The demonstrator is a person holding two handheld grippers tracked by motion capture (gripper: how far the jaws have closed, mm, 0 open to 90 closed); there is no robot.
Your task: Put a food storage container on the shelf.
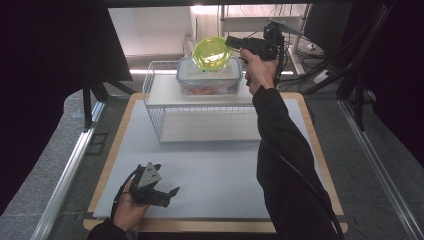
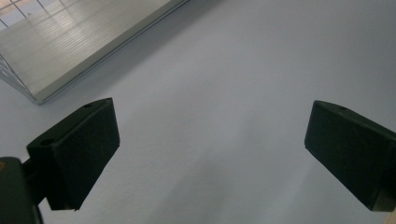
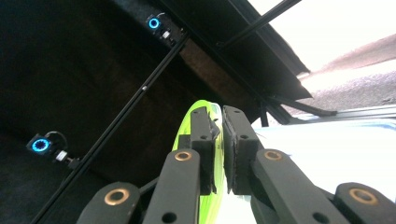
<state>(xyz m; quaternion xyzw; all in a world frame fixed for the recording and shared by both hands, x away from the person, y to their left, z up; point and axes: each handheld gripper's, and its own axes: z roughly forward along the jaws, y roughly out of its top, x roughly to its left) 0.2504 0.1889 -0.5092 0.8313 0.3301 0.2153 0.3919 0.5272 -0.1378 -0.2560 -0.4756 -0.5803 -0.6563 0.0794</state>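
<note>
The right tool (image 1: 234, 42) pinches the green bowl's (image 1: 212, 52) rim; lower it level over the clear container (image 1: 207, 80), while the left tool (image 1: 165, 194) rests open.

Container (image 1: 207, 80) contents perhaps orange, indistinct

Right hand-held gripper (image 1: 234, 44) holds a green bowl (image 1: 211, 52) above the container (image 1: 207, 77).

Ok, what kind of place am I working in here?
Most likely a lab recording bench, not a kitchen. The white table stands among dark curtains, with blue-ringed cameras mounted on black bars. The right gripper holds a green bowl over a wire rack and box.
</note>
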